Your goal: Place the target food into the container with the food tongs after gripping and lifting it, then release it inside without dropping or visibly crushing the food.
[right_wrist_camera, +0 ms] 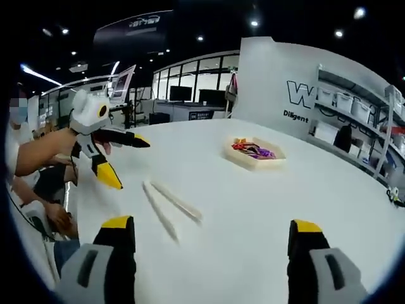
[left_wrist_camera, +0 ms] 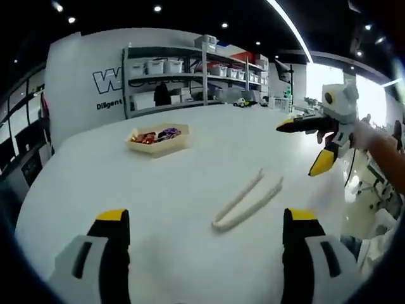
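Left gripper view, shelving (left_wrist_camera: 190,69) behind tray (left_wrist_camera: 158,140)

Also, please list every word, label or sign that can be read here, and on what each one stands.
"W": large outlined letter, rest cut off, on the white wall panel.
"Diligent": small line beneath it, readable in the right gripper view.
Sign on the dark overhead panel: too blurred to read.

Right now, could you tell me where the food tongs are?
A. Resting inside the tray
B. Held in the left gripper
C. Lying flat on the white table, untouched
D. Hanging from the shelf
C: the food tongs lie flat on the white table, apart from the tray, with both the left gripper and the right gripper open and holding nothing.
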Action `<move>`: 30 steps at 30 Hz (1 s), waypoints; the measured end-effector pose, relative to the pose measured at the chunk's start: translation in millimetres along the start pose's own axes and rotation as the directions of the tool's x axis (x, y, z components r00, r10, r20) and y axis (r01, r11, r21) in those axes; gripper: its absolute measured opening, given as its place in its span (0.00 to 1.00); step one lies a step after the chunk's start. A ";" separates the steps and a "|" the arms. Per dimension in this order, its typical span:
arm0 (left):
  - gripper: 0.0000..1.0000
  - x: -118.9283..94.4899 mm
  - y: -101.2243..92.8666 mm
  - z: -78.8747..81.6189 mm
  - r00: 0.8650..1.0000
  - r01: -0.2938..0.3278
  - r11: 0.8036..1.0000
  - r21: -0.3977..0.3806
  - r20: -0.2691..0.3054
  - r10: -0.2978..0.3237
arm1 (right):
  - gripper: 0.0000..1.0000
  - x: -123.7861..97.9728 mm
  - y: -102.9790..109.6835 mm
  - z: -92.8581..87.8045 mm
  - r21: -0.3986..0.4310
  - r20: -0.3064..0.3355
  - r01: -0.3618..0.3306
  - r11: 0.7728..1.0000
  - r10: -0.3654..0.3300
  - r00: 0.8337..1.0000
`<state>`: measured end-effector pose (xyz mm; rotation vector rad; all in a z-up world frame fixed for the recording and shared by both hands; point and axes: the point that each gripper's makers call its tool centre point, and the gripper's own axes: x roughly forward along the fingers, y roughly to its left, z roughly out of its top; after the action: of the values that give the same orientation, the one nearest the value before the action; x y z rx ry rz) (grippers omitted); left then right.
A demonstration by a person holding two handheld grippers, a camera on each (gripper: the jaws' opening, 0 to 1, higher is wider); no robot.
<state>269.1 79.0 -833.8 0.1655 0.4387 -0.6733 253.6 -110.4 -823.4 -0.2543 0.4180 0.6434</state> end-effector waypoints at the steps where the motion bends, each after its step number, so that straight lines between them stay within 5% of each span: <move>1: 0.99 -1.6 0.4 -2.6 1.000 -0.010 1.000 -0.005 -0.019 0.010 | 1.00 -0.4 -0.1 -0.8 0.003 -0.003 0.002 1.000 -0.002 1.000; 3: 0.99 -4.5 1.0 -9.4 0.997 -0.019 0.999 0.036 -0.072 0.021 | 1.00 -1.7 -1.1 -3.3 0.009 -0.006 0.012 1.000 -0.012 1.000; 15: 0.99 -18.0 6.3 -4.8 0.996 -0.076 0.997 0.020 -0.046 0.077 | 1.00 -6.3 3.1 -14.7 0.008 -0.020 0.047 0.999 -0.047 0.999; 30: 0.97 -17.1 7.6 -22.5 0.994 -0.099 0.994 -0.037 -0.052 0.097 | 1.00 -6.6 5.7 -19.7 0.060 -0.016 0.031 0.998 -0.030 0.999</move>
<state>254.5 101.0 -846.3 0.1655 0.4889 -0.5649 239.4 -116.4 -838.5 -0.2077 0.4466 0.5982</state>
